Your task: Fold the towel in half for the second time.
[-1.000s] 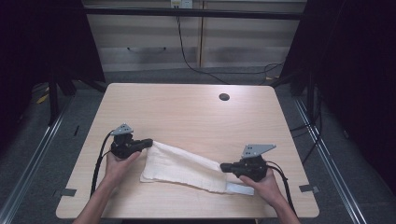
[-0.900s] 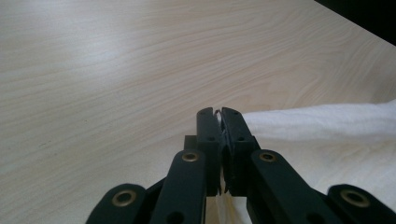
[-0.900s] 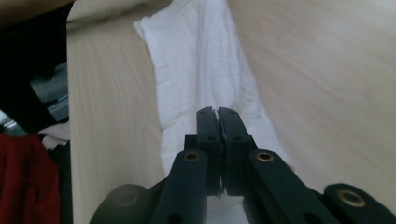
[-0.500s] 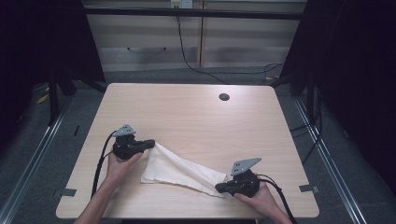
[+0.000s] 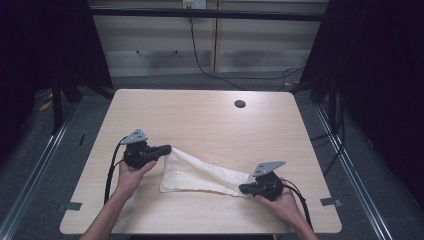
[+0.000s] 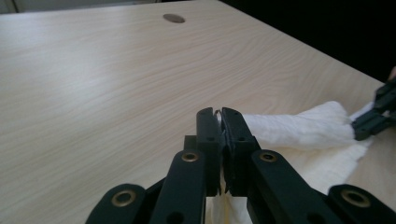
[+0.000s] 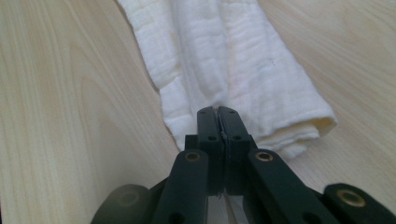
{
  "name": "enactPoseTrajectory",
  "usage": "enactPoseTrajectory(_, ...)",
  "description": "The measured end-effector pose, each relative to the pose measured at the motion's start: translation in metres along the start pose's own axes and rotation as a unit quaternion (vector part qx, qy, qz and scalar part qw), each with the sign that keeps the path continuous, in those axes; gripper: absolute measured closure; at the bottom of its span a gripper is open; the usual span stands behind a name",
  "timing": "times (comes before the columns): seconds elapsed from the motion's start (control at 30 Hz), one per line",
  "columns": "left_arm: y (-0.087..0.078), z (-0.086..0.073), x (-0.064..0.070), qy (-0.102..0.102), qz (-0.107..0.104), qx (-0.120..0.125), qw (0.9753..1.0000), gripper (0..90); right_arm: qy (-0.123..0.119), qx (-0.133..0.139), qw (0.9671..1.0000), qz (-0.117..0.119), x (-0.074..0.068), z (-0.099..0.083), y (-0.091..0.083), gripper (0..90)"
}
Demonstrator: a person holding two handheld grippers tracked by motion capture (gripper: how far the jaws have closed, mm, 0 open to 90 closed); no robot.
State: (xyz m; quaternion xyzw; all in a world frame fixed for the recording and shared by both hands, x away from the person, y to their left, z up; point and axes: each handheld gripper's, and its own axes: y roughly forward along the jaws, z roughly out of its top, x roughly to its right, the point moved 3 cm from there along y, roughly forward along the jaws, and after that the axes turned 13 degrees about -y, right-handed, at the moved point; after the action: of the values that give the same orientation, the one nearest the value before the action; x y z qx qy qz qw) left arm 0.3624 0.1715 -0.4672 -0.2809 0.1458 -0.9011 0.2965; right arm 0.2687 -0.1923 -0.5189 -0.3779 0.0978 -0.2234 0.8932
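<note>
A white cloth (image 5: 200,172) lies stretched across the near part of the wooden table (image 5: 200,120), bunched into a narrow band toward the right. My left gripper (image 5: 167,148) is shut on its upper left corner, and the cloth (image 6: 299,130) runs off to the right from my closed left gripper (image 6: 219,114). My right gripper (image 5: 242,188) is shut on the cloth's right end, close to the table's front edge. Seen along my right gripper (image 7: 218,112), the folded cloth (image 7: 233,60) stretches away over the wood. The right gripper (image 6: 373,119) also shows far off in the left gripper view.
A round cable hole (image 5: 240,104) sits at the back of the table, seen also as the hole (image 6: 173,18). Cabinets (image 5: 200,45) and cables stand behind the table. Metal rails (image 5: 35,170) run along the floor on both sides.
My right gripper has moved toward the table's front edge and a little left, drawing the cloth's right end with it. The cloth is narrower and more bunched. The left gripper has barely moved.
</note>
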Motion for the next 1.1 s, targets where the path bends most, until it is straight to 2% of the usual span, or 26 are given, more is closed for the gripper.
enactPoseTrajectory(0.2, -0.014, -0.006, 0.019, 0.042, -0.017, -0.013, 0.9989, 87.0, 0.017, 0.003, 0.9999, 0.001, 0.0, 0.0, 0.0, 89.4)
enactPoseTrajectory(0.33, -0.021, -0.014, 0.024, 0.057, -0.022, -0.027, 0.9978, 86.9, 0.019, 0.002, 0.9998, -0.002, 0.0, -0.001, 0.0, 89.4)
enactPoseTrajectory(0.43, -0.027, -0.022, 0.03, 0.055, -0.034, -0.036, 0.9972, 86.9, 0.022, 0.001, 0.9998, -0.003, 0.0, -0.001, 0.0, 89.3)
enactPoseTrajectory(0.47, -0.028, -0.026, 0.034, 0.054, -0.045, -0.041, 0.9967, 86.8, 0.019, 0.001, 0.9998, -0.004, -0.001, -0.001, 0.0, 89.3)
enactPoseTrajectory(0.5, -0.029, -0.029, 0.038, 0.059, -0.047, -0.05, 0.9959, 86.8, 0.017, 0.004, 0.9998, -0.005, -0.001, -0.001, 0.0, 89.3)
enactPoseTrajectory(0.57, -0.029, -0.038, 0.045, 0.078, -0.04, -0.075, 0.9933, 86.8, 0.019, 0.002, 0.9998, -0.006, 0.0, -0.001, 0.0, 89.3)
enactPoseTrajectory(0.63, -0.03, -0.049, 0.046, 0.066, -0.051, -0.089, 0.9925, 86.8, 0.026, 0.006, 0.9997, -0.002, 0.0, -0.001, 0.0, 89.4)
enactPoseTrajectory(0.73, -0.031, -0.067, 0.043, 0.063, -0.051, -0.118, 0.9898, 86.9, 0.023, 0.004, 0.9997, -0.006, -0.001, -0.001, 0.0, 89.4)
enactPoseTrajectory(0.93, -0.026, -0.092, 0.039, 0.068, -0.045, -0.171, 0.982, 87.0, 0.021, 0.002, 0.9997, -0.012, -0.002, -0.001, 0.0, 89.3)
enactPoseTrajectory(1.0, -0.025, -0.093, 0.038, 0.069, -0.041, -0.171, 0.982, 87.0, 0.011, -0.006, 0.9996, -0.026, -0.003, 0.001, -0.001, 89.3)
enactPoseTrajectory(1.07, -0.025, -0.092, 0.036, 0.079, -0.022, -0.164, 0.9831, 87.1, 0.008, -0.017, 0.9991, -0.039, -0.004, 0.001, -0.003, 89.3)
enactPoseTrajectory(1.1, -0.024, -0.092, 0.035, 0.08, -0.023, -0.167, 0.9824, 87.1, 0.009, -0.018, 0.9989, -0.041, -0.003, 0.0, -0.004, 89.3)
